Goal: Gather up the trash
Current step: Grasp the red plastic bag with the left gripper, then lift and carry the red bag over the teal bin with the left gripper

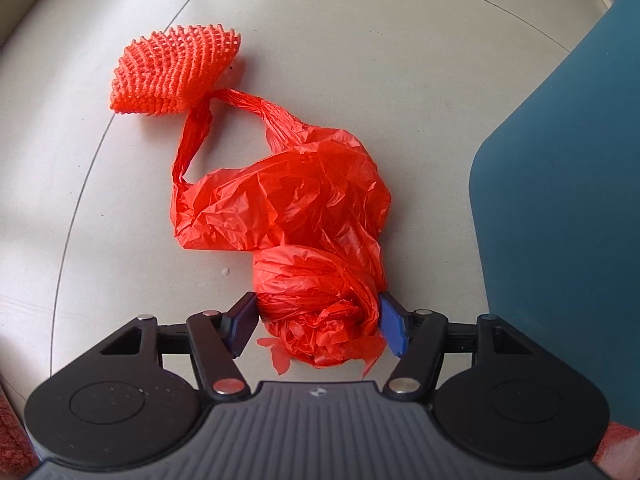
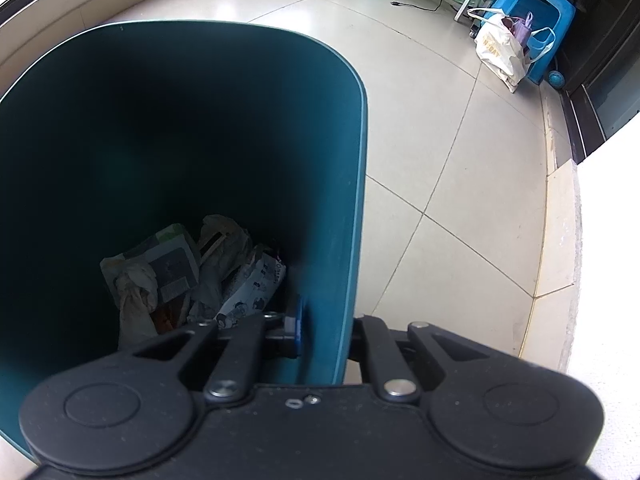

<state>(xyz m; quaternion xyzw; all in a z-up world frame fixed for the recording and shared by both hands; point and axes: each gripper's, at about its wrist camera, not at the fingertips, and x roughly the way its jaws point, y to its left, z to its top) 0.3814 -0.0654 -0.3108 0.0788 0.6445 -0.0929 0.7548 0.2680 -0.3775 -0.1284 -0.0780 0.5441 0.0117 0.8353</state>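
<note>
Left wrist: my left gripper [image 1: 318, 326] brackets the crumpled red plastic bag [image 1: 296, 216] lying beside the teal plastic bin [image 1: 560, 200]; pads touching, not yet firm. Squeeze the bunched end fully.

Right wrist: my right gripper [image 2: 324, 330] clenched on that bin's wall, steadying it.

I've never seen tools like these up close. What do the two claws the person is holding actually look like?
Both look alike. The left claw has a black plastic body with two round discs, a ribbed grey centre plate, black linkage bars with silver rivets, and blue pads on its fingers. The right claw is the same black build with silver rivets; one blue pad shows. No cables or sleeves are visible.
</note>
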